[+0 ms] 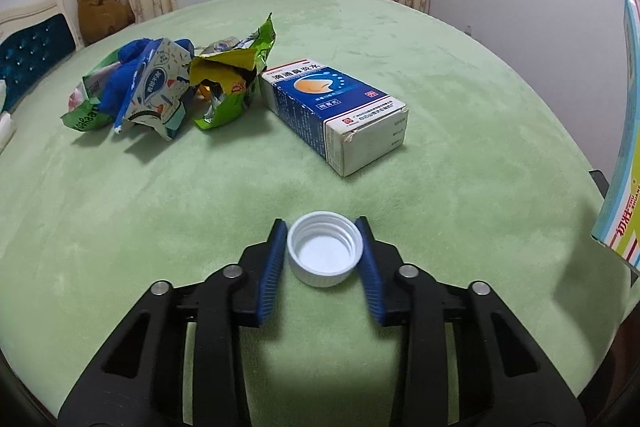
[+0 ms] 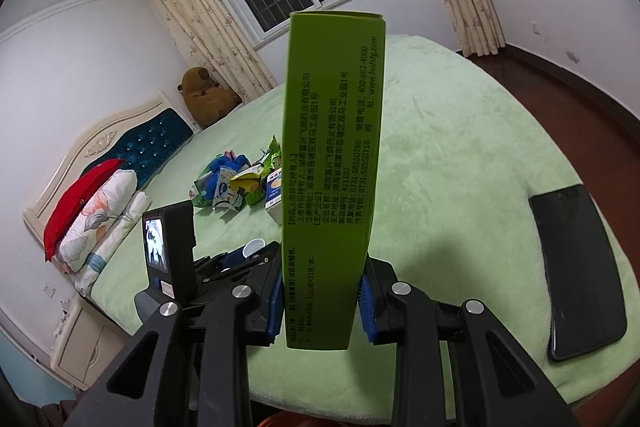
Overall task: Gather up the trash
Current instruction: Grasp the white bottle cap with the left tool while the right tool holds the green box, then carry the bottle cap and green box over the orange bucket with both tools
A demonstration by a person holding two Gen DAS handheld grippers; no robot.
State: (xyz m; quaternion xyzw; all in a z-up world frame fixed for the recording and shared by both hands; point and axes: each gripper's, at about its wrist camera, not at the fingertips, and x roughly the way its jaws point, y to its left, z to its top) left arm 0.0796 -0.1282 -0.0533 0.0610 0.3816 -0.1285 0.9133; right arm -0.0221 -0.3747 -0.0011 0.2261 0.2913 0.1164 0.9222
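Clamping a white bottle cap [image 1: 325, 254] between its blue pads, the left tool [image 1: 325, 227] sits low on the green bed [image 1: 460, 99], while the right tool [image 2: 322, 301] is closed on an upright green carton [image 2: 332, 155]. Farther off lie a blue-and-white box [image 1: 336, 107] and crumpled wrappers [image 1: 172, 87] just beside it.

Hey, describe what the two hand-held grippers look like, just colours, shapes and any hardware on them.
Both match: the left hand-held gripper and right hand-held gripper have matte black forked frames with triangular cut-outs, round silver pivot bolts, and ribbed blue pads lining the fingers. From the right wrist view, a black camera block with a small lit screen sits atop the left one. No sleeves show.
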